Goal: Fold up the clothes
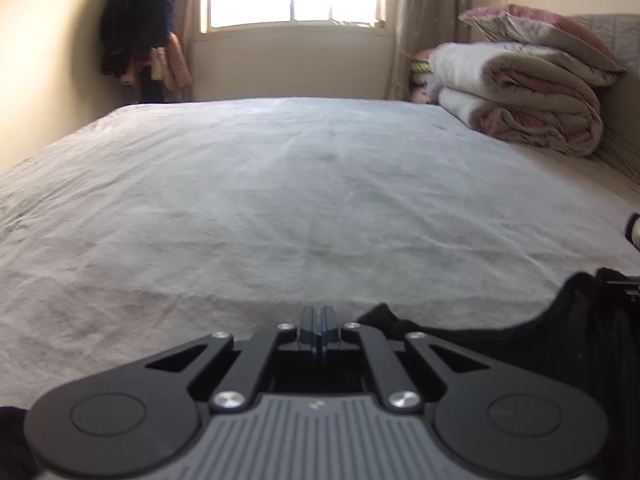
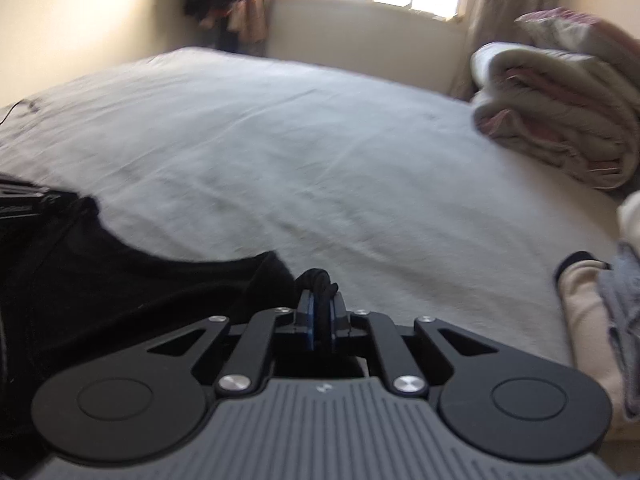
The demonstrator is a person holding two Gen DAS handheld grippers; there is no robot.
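black garment [image 2: 120,280] edge is pinched in the closed right gripper [image 2: 320,304]; left gripper [image 1: 318,324] closed too.

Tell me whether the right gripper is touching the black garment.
Touching. The right wrist view shows the right gripper closed on a bunched edge of the black garment, with dark fabric poking up between its fingers.

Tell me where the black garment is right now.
The black garment hangs at the near edge of the bed, stretched between the right gripper, which pinches its edge, and the left gripper.
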